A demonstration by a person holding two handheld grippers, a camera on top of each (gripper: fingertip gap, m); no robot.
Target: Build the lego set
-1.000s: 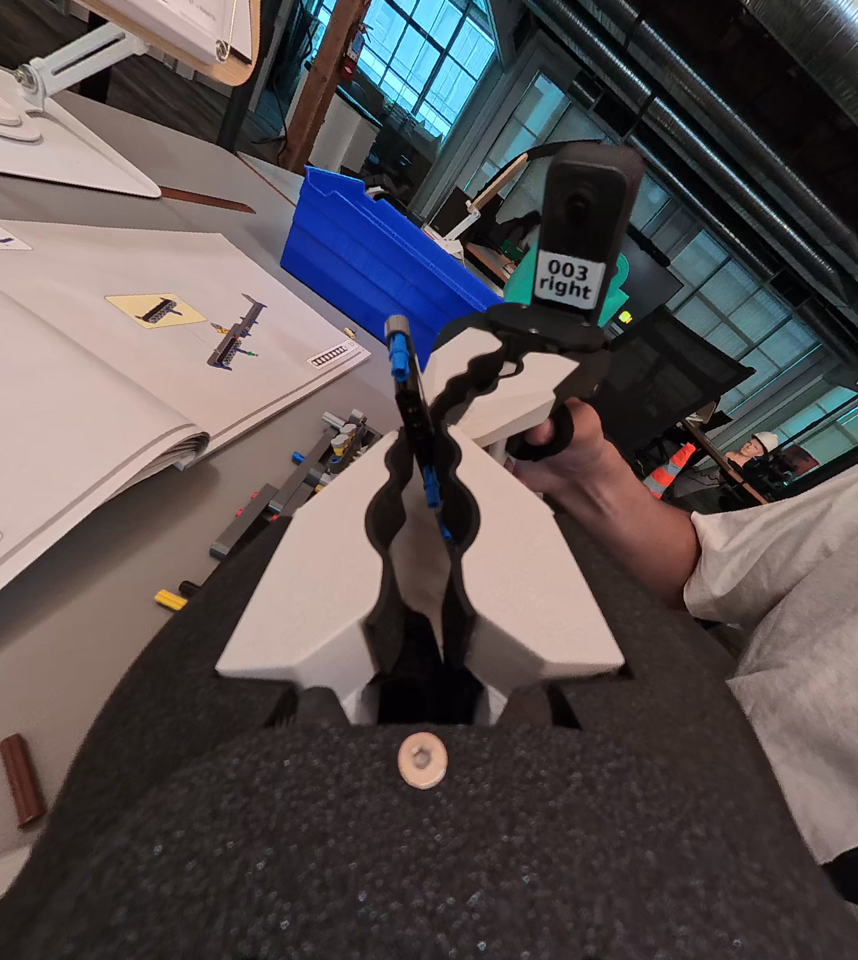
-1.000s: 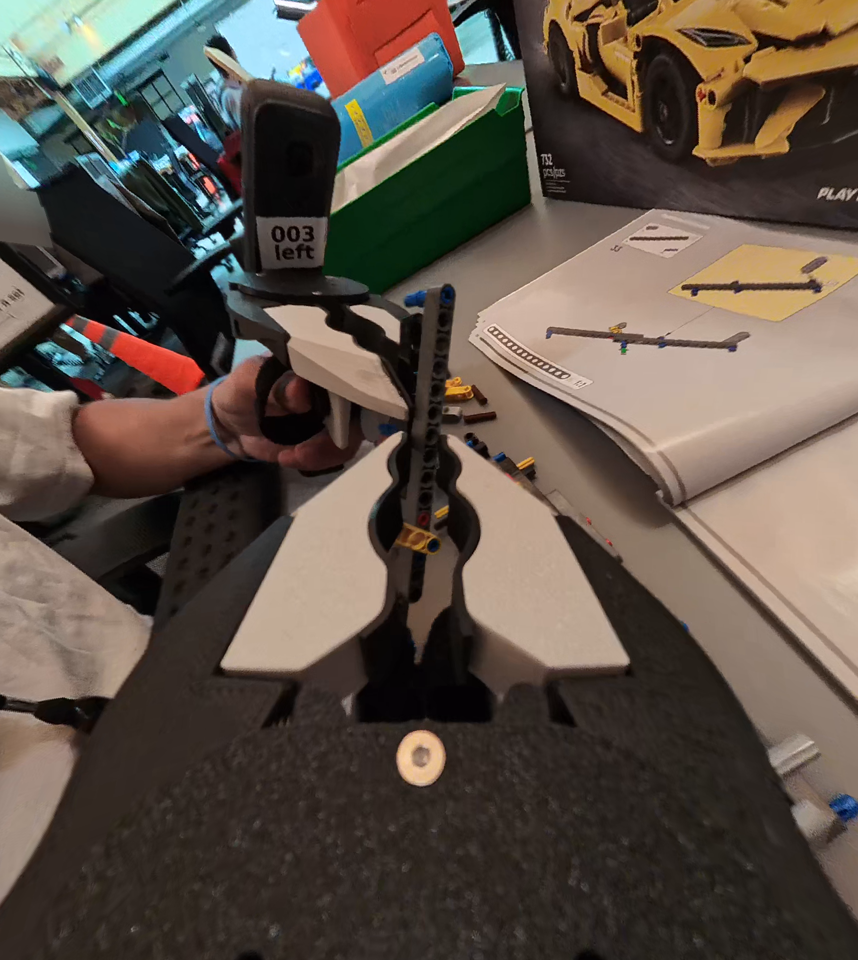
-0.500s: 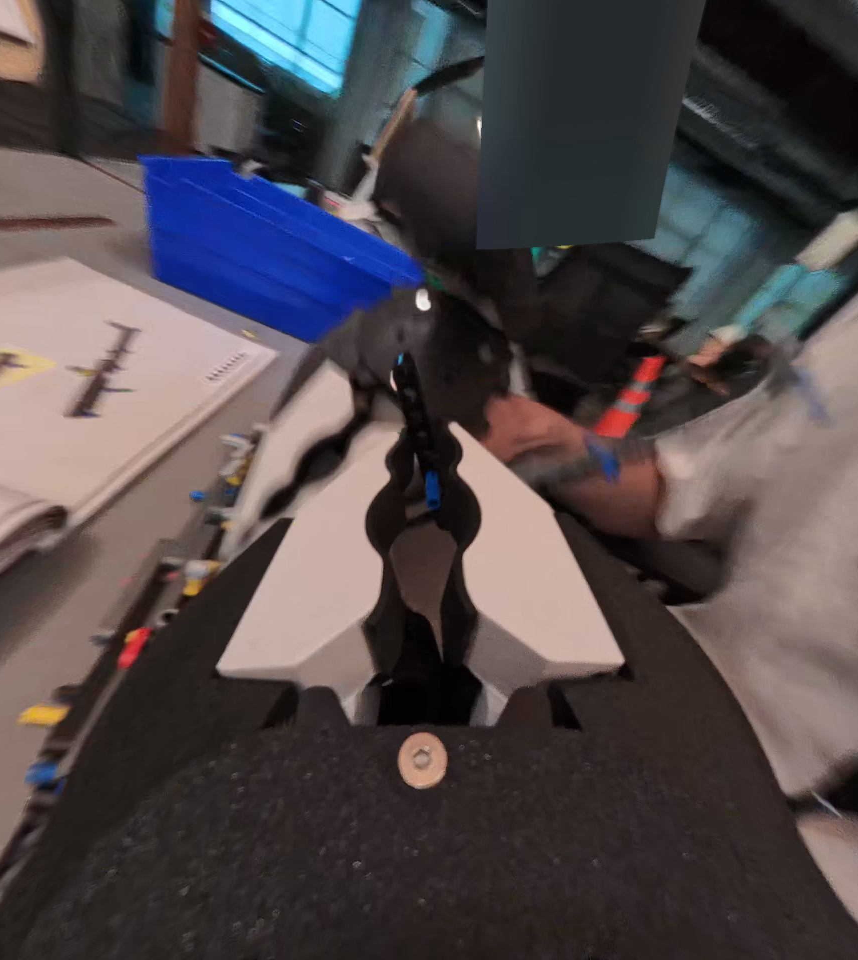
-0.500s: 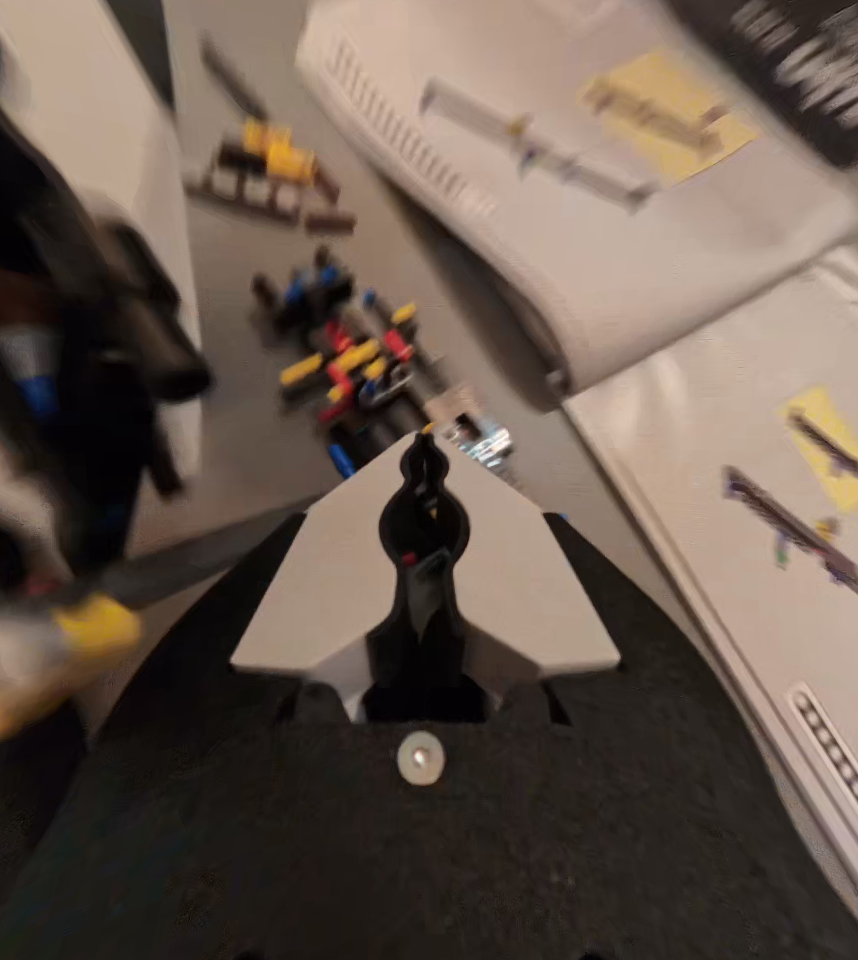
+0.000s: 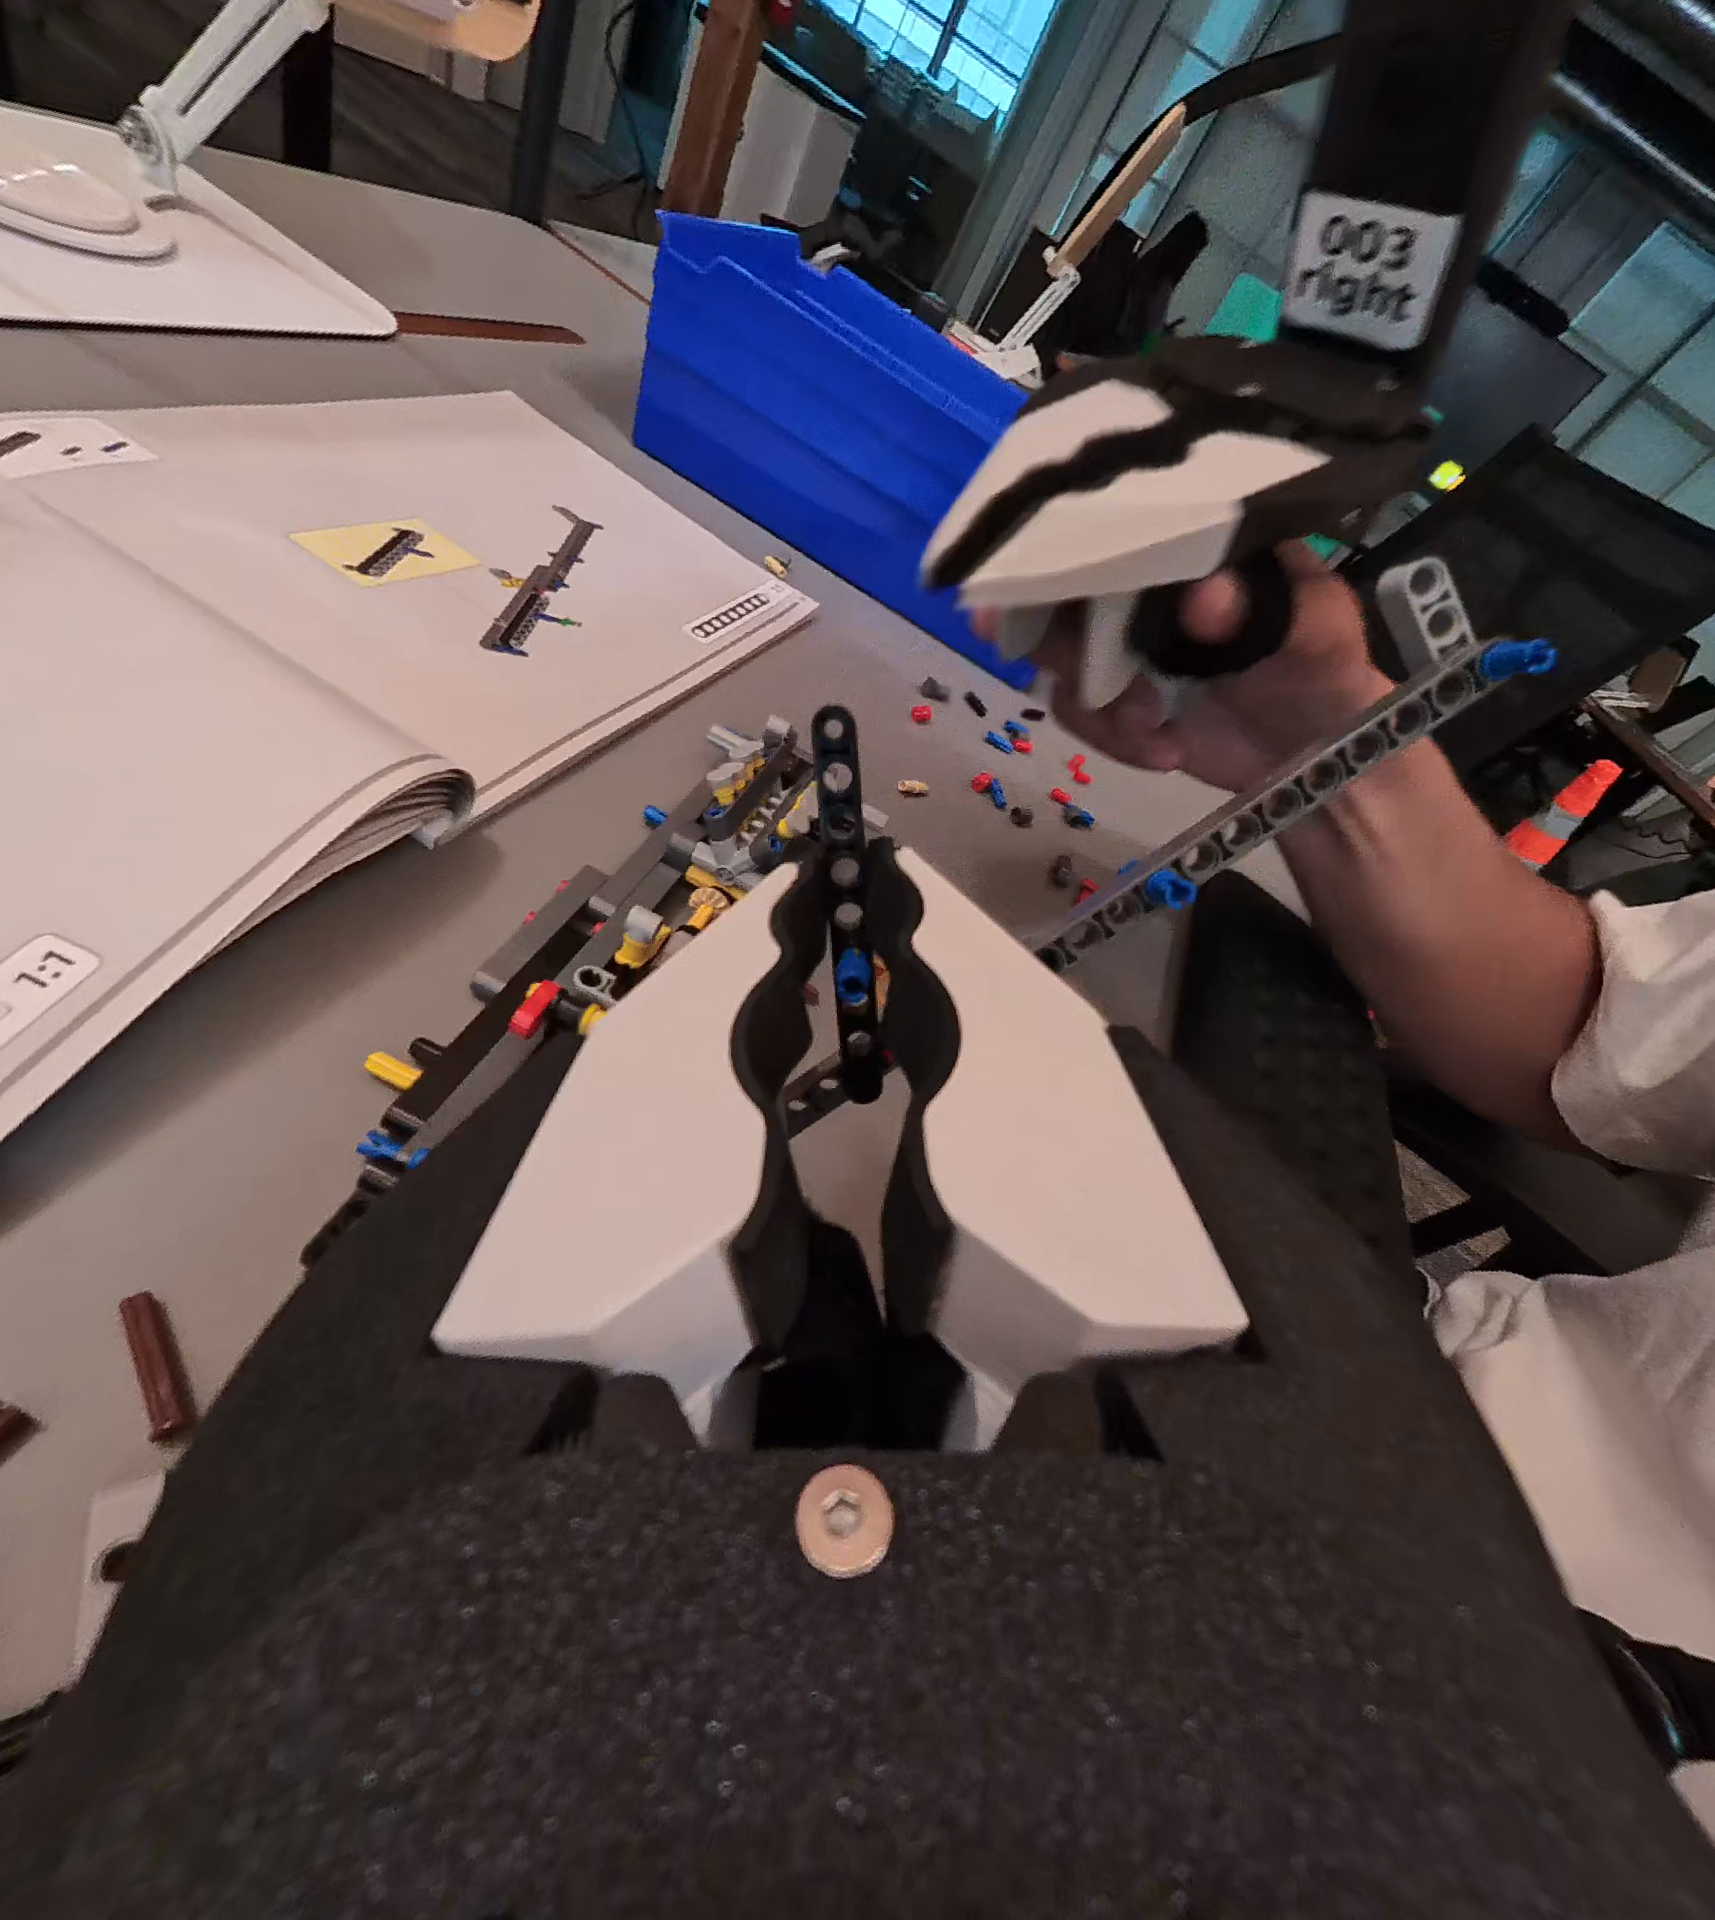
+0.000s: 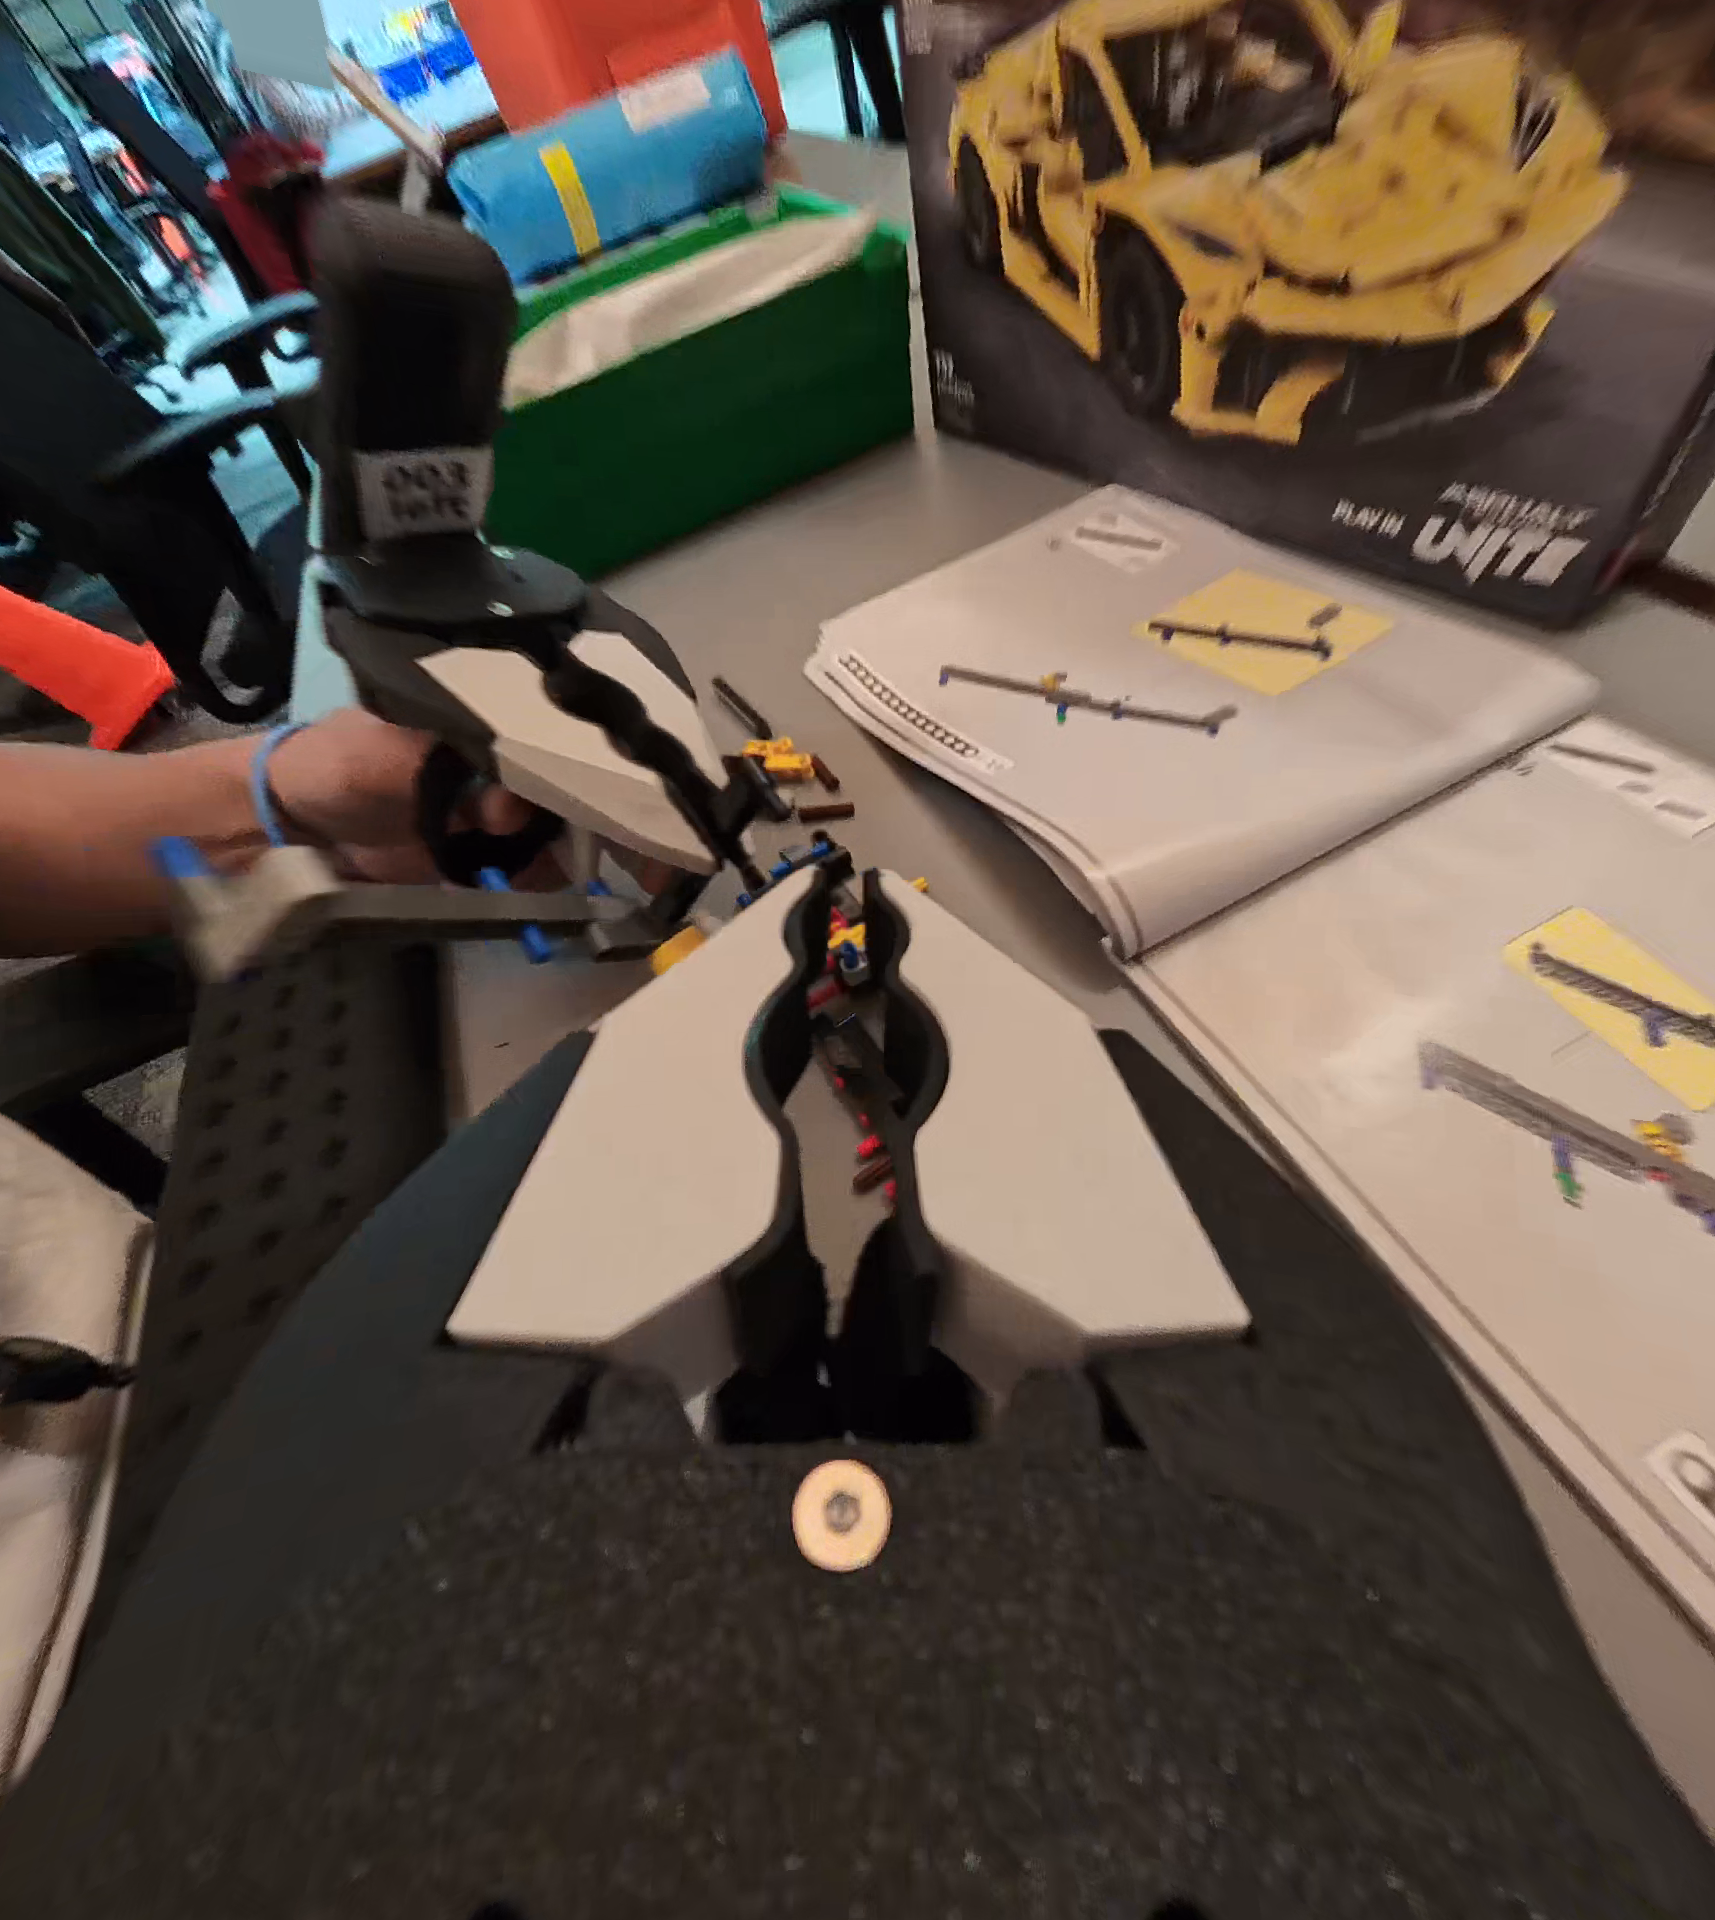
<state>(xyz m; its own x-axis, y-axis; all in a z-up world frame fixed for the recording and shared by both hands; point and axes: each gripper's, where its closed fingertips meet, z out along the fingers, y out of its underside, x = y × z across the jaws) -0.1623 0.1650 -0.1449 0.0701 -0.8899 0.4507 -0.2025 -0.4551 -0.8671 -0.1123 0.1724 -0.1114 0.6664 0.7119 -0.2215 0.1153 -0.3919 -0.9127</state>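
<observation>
Left hand-held gripper (image 5: 851,883) around one black beam (image 5: 845,894); two open booklets (image 6: 1196,727).

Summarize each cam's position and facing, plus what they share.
Left wrist: sits behind the left tongs, facing across the table toward the blue bin; tongs shut on a black beam; person's right hand shows.
Right wrist: sits behind the right tongs, open, facing the car box; person's left hand shows.
Shared: the open booklet, the long grey beam, each other's tongs.

Industrial loft workshop: tall factory windows (image 5: 1684,343), exposed ducts (image 5: 1705,94), storage bins (image 5: 801,416), traffic cone (image 5: 1565,816).
</observation>
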